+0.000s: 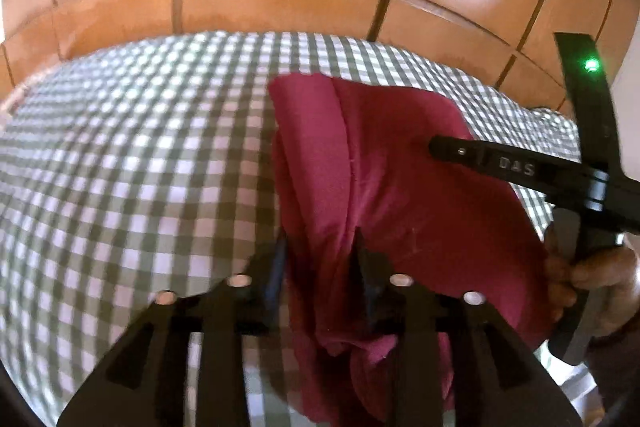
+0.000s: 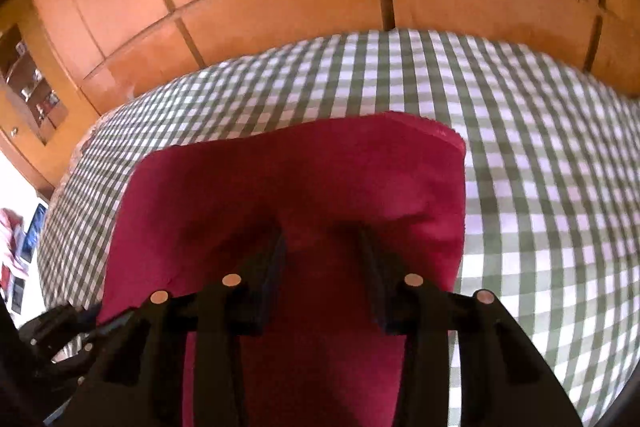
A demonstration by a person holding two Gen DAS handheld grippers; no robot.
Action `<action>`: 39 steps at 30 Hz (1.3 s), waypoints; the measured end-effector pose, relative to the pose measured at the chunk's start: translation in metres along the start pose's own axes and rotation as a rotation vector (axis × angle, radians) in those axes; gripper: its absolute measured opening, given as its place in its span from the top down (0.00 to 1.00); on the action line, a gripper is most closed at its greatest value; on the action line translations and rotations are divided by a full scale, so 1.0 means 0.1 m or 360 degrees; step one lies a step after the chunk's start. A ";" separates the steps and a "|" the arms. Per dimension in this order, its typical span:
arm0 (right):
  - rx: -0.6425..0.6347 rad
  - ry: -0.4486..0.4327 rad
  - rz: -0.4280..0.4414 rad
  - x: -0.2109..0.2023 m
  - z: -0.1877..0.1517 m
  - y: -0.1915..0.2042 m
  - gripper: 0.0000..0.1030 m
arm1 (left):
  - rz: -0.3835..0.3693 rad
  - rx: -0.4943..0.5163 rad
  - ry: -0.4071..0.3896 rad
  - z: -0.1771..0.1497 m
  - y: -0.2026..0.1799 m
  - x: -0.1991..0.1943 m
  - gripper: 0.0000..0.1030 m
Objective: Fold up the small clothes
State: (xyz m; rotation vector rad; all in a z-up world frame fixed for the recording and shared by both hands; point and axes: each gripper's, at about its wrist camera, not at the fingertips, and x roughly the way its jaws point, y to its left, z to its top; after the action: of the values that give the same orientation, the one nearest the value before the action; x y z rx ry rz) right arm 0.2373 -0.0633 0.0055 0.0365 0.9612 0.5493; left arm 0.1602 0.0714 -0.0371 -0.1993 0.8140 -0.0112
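Garment: magenta cloth (image 2: 304, 179) is lying folded on the checked bed cover (image 2: 540, 155).
Left gripper (image 1: 320, 259): standing part open astride a cloth ridge, not pinching.
Right gripper (image 2: 322, 251): hovering part open, gripping nothing.
Advice: smoothing ridges before the next fold is looking wise.

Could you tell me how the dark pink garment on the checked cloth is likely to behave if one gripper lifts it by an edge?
The dark pink fabric garment would probably droop rather than hold its shape: it already lies in soft lengthwise folds. It looks light, being thin and flat on the green-and-white checked cloth. Its folded layers might slide apart when raised.
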 end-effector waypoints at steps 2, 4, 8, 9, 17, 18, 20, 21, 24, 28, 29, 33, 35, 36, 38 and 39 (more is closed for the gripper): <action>-0.0020 -0.0061 0.0022 -0.16 -0.06 0.03 0.39 | 0.0036 -0.0016 -0.0040 -0.01 0.00 -0.08 0.44; -0.0034 -0.0121 0.0050 -0.36 -0.13 0.04 0.33 | 0.0052 -0.0021 -0.0063 -0.03 0.00 -0.15 0.44; -0.0105 -0.0182 0.0091 -0.72 -0.44 0.05 0.33 | 0.0074 -0.0015 -0.0096 -0.06 0.01 -0.26 0.44; -0.0117 -0.0182 0.0087 -0.75 -0.49 0.07 0.33 | 0.0086 -0.0004 -0.0112 -0.07 -0.01 -0.30 0.42; -0.0137 -0.0093 0.0035 -0.99 -1.20 0.11 0.35 | 0.0087 0.0027 -0.0201 -0.12 -0.10 -0.51 0.20; -0.0138 -0.0084 0.0032 -0.97 -1.24 0.11 0.35 | 0.0089 0.0041 -0.0199 -0.14 -0.12 -0.53 0.20; -0.0113 -0.0041 0.0048 -0.94 -1.36 0.10 0.35 | 0.0096 0.0052 -0.0206 -0.16 -0.14 -0.54 0.20; -0.0103 -0.0026 0.0055 -0.92 -1.39 0.10 0.35 | 0.0095 0.0060 -0.0204 -0.17 -0.16 -0.54 0.20; -0.0118 0.0009 0.0032 -0.88 -1.49 0.16 0.34 | 0.0101 0.0070 -0.0196 -0.20 -0.19 -0.54 0.20; -0.0125 0.0047 0.0017 -0.84 -1.56 0.19 0.34 | 0.0108 0.0080 -0.0185 -0.23 -0.21 -0.54 0.20; -0.0131 0.0058 0.0028 -0.85 -1.56 0.19 0.34 | 0.0110 0.0083 -0.0184 -0.23 -0.21 -0.53 0.20; -0.0108 0.0024 0.0131 -1.09 -1.49 0.13 0.34 | 0.0112 0.0087 -0.0175 -0.25 -0.20 -0.51 0.16; -0.0057 -0.0057 0.0182 -1.25 -1.41 0.07 0.34 | 0.0114 0.0085 -0.0165 -0.26 -0.20 -0.48 0.16; -0.0035 -0.0093 0.0189 -1.30 -1.37 0.04 0.34 | 0.0115 0.0084 -0.0157 -0.27 -0.19 -0.46 0.16; -0.0005 -0.0137 0.0178 -1.31 -1.29 0.02 0.34 | 0.0120 0.0080 -0.0151 -0.28 -0.20 -0.44 0.16; -0.0007 -0.0139 0.0163 -1.27 -1.26 0.02 0.35 | 0.0121 0.0081 -0.0148 -0.29 -0.20 -0.44 0.16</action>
State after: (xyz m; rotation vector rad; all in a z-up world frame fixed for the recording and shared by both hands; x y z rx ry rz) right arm 0.0805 -0.1461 0.0305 0.1051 0.8762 0.6391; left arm 0.1107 0.0508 -0.0214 -0.1202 0.7276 0.0483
